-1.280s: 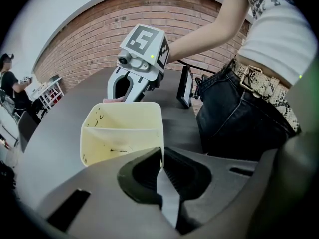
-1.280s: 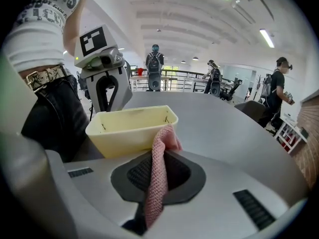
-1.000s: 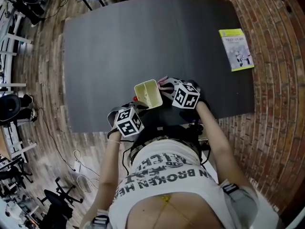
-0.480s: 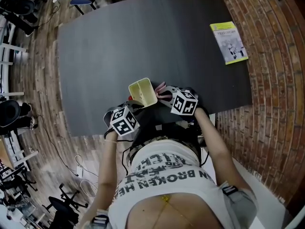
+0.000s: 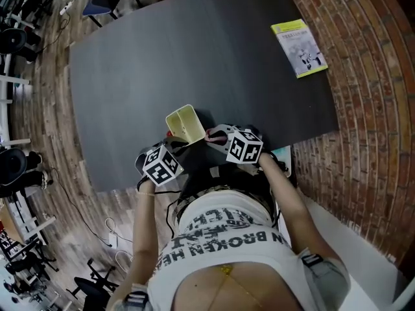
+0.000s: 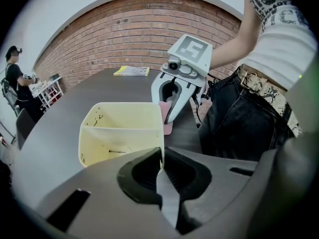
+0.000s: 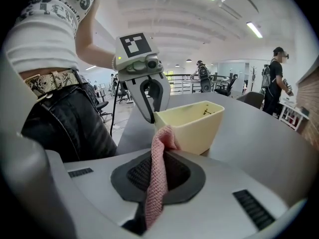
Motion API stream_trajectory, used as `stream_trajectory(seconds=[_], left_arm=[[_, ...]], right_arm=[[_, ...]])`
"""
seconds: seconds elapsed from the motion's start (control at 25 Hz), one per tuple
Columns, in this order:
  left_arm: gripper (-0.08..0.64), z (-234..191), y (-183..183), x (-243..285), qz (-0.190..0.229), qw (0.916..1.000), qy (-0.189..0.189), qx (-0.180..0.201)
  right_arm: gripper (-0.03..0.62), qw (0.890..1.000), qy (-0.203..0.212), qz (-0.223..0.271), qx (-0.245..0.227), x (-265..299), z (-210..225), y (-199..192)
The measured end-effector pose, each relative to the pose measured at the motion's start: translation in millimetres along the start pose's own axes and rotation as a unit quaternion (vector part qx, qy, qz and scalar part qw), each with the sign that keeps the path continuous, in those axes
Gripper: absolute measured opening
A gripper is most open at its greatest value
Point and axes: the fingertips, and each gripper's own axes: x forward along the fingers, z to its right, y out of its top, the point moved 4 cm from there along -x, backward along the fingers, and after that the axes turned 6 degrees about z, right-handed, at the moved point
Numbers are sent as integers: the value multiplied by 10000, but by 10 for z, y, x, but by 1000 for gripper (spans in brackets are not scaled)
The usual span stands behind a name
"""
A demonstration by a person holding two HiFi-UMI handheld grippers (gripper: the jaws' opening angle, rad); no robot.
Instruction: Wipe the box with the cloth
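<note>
Your right claw (image 7: 158, 169) is pinching the cloth (image 7: 160, 148), a limp pink knit strip that stands up out of the pads and folds over at its tip. Your left claw (image 6: 160, 164) is pressed together on the near corner wall of the box (image 6: 117, 128), steadying it on the table (image 5: 194, 50).

In the right gripper view the box sits just ahead, right of centre. The cloth's folded tip is at the box's lower left corner, touching or just off it; you can't tell which from here. In the head view the box lies low and centre, between your two claws. Its long axis runs up the frame, leaning slightly left, and the right claw faces its long right-hand wall. The wipe probably wants to run along that wall.

The box is pale yellow and open-topped, likely smooth thin plastic, with one divider and dark specks inside. It should slide easily, so trust the left grip.
</note>
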Motion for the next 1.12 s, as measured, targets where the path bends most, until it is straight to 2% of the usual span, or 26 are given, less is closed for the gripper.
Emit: stream_trajectory(seconds=[0.36,0.52,0.68,0.8,0.96,1.04,1.12], left_arm=[[23,14,3,42,16,9999,72,-90],[33,29,41,-41,350,9971,25,-680],[56,16,136,-268,829,9878,249,-1293],[88,-66,123,-411,1127,9743,759,-1796],[92,-216,-81,-528,989,9491,1610,-2521],[95,-285,-132,-558,1045,9266,1931,-3053],[114,-348,-131,-565,1200,8983,2148,-3641]], right_arm=[[17,9994,-268,128,171,-65,-42,-52],[17,9965,-688,368,295,-241,80,9],[17,9929,-968,528,453,-404,185,10],[17,9920,-1058,506,463,-491,215,-13],[17,9915,-1131,500,393,-568,225,-8],[17,9918,-1135,467,354,-591,227,-20],[17,9920,-1140,444,324,-613,240,-29]])
